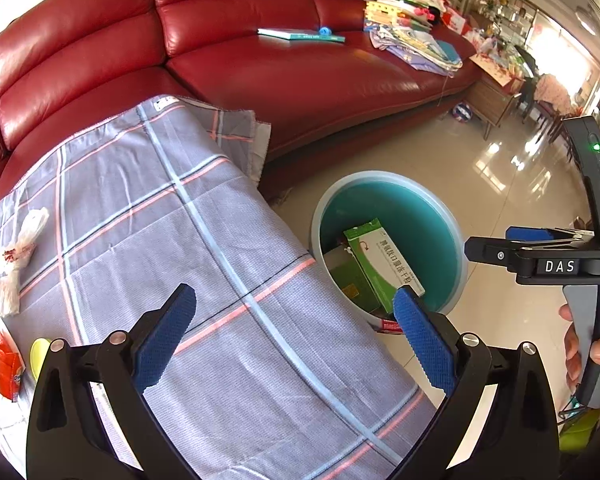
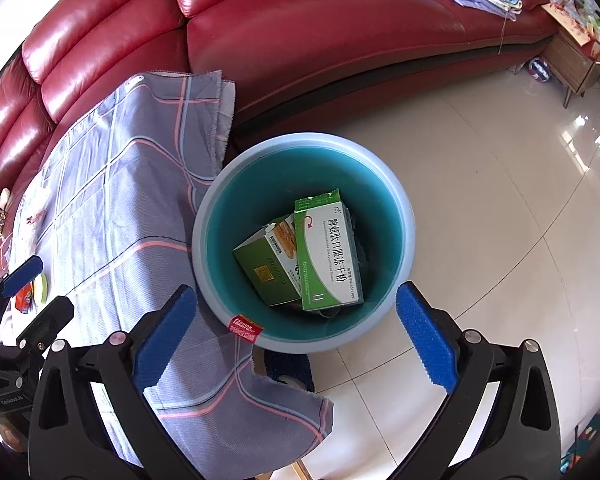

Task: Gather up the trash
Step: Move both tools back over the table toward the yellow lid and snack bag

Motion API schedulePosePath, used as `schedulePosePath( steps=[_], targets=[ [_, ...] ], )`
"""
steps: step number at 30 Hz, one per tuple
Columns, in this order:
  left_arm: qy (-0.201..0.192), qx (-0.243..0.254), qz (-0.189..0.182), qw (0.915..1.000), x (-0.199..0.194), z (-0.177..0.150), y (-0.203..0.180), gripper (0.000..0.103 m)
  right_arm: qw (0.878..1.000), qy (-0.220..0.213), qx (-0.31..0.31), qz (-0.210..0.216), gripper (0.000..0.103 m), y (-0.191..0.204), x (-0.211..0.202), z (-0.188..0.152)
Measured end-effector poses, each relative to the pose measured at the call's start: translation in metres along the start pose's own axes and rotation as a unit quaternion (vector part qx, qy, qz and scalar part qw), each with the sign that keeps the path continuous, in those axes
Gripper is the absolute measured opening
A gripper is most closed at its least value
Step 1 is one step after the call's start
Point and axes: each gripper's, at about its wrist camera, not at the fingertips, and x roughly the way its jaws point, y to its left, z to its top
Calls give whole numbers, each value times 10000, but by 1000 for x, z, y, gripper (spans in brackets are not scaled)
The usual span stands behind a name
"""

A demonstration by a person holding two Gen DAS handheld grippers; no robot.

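Observation:
A light blue bin [image 2: 396,184] stands on the floor beside the cloth-covered table [image 1: 228,216]. In the bin lie a green-and-white box [image 2: 326,252] and a second green box [image 2: 266,270]. My right gripper [image 2: 296,300] hangs open over the bin with nothing between its fingers; the left wrist view shows it too [image 1: 490,240]. My left gripper [image 1: 294,300] is open and empty above the table's edge. On the cloth to its left lie a crumpled white plastic bag [image 1: 16,256], a red packet [image 1: 6,364] and a yellow-green lid [image 1: 40,354].
A red leather sofa [image 1: 300,76] curves behind the table and bin, with a book [image 1: 300,35] and a pile of fabric [image 1: 416,44] on it. A ball [image 2: 539,69] and a wooden cabinet [image 2: 572,60] stand on the tiled floor [image 2: 480,200].

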Motion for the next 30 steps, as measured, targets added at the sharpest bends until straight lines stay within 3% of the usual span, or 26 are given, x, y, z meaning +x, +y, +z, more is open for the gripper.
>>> schedulePosePath(
  steps=[16, 30],
  targets=[
    [-265, -665, 169, 9973, -53, -34, 69, 99, 9976, -127, -684, -59, 96, 83, -28, -14],
    [-370, -1383, 791, 9865, -99, -102, 191, 99, 9874, 70, -1580, 10, 96, 203, -14, -32]
  ],
)
